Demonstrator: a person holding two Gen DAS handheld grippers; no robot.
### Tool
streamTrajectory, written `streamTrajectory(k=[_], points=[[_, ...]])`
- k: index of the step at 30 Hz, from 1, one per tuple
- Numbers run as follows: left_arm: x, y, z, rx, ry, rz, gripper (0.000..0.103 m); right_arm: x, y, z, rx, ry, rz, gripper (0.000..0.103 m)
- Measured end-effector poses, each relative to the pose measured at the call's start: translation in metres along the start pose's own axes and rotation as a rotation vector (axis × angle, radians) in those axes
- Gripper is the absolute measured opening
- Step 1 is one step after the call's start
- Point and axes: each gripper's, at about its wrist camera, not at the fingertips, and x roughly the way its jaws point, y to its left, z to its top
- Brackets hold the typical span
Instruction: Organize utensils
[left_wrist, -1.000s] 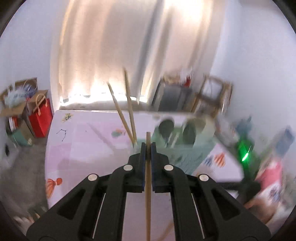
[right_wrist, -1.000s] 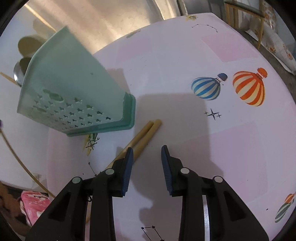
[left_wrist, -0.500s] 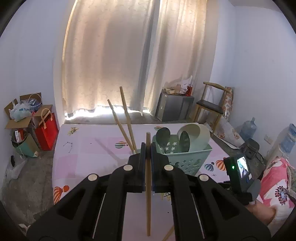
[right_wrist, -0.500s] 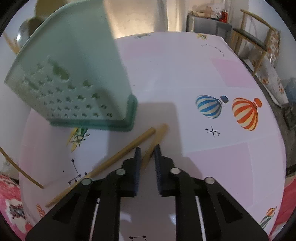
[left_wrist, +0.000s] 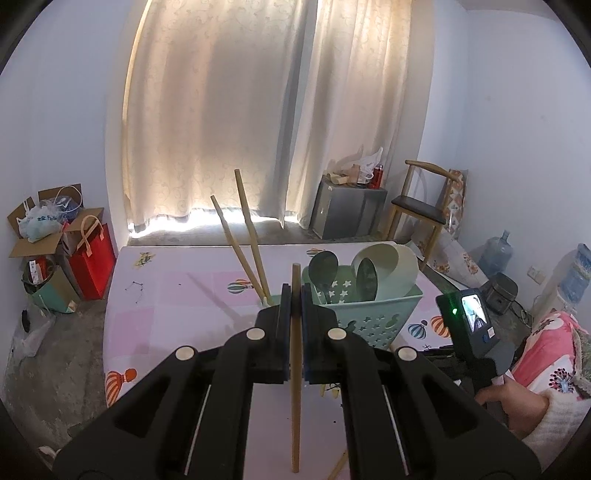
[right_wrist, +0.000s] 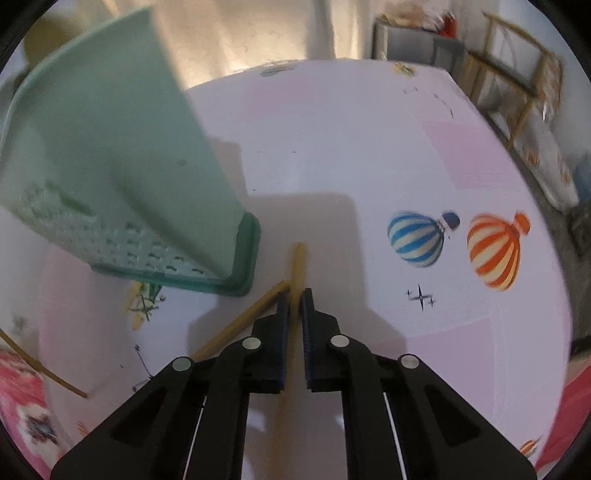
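My left gripper (left_wrist: 294, 291) is shut on a wooden chopstick (left_wrist: 295, 387) and holds it upright above the table. Behind it stands a green utensil basket (left_wrist: 373, 317) with two chopsticks (left_wrist: 247, 236), spoons (left_wrist: 324, 266) and a pale bowl (left_wrist: 391, 266) in it. My right gripper (right_wrist: 294, 299) is shut on another wooden chopstick (right_wrist: 297, 266) next to the basket's base (right_wrist: 177, 273). A second chopstick (right_wrist: 240, 323) lies on the table just left of the right gripper.
The table (left_wrist: 177, 295) has a pink and white cloth with balloon prints (right_wrist: 417, 240). A wooden chair (left_wrist: 421, 214) and grey cabinet (left_wrist: 347, 214) stand behind the table. Red bags and boxes (left_wrist: 66, 251) sit on the floor at left.
My right gripper went from open to shut on one of the two chopsticks lying by the basket. My left gripper still holds its chopstick and has steadied.
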Motion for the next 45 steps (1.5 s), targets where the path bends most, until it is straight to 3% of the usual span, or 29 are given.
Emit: streamTrajectory(k=[2,8,15,20,24,27,32,39,42,45], points=[[-0.001,0.001,0.001,-0.003,0.0,-0.003,0.004,-0.006,-0.011,-0.003,0.059,-0.021,0.021,0.006],[-0.001,0.007,0.001,-0.033,-0.019,-0.003,0.004,-0.062,-0.033,-0.013,0.123,-0.191,0.072,0.006],[-0.018,0.016,0.01,-0.101,-0.072,-0.025,0.004,-0.152,-0.017,-0.025,0.102,-0.405,0.206,0.006],[-0.027,0.019,0.015,-0.112,-0.09,-0.025,0.004,-0.216,0.019,0.015,0.025,-0.586,0.368,0.006],[-0.03,0.023,0.013,-0.137,-0.089,-0.036,0.004,-0.247,0.065,0.057,-0.063,-0.76,0.408,0.006],[-0.03,0.026,0.011,-0.148,-0.084,-0.04,0.004,-0.243,0.093,0.089,-0.074,-0.836,0.452,0.006],[-0.032,0.032,0.009,-0.162,-0.077,-0.051,0.004,-0.203,0.129,0.118,-0.081,-0.852,0.48,0.006],[-0.029,0.044,0.006,-0.208,-0.055,-0.069,0.004,-0.152,0.146,0.128,0.0,-0.89,0.441,0.007],[-0.026,0.053,0.003,-0.248,-0.041,-0.079,0.004,-0.135,0.157,0.132,-0.018,-0.94,0.386,0.007],[-0.028,0.06,0.004,-0.271,-0.049,-0.08,0.004,-0.117,0.163,0.127,-0.036,-0.936,0.321,0.007]])
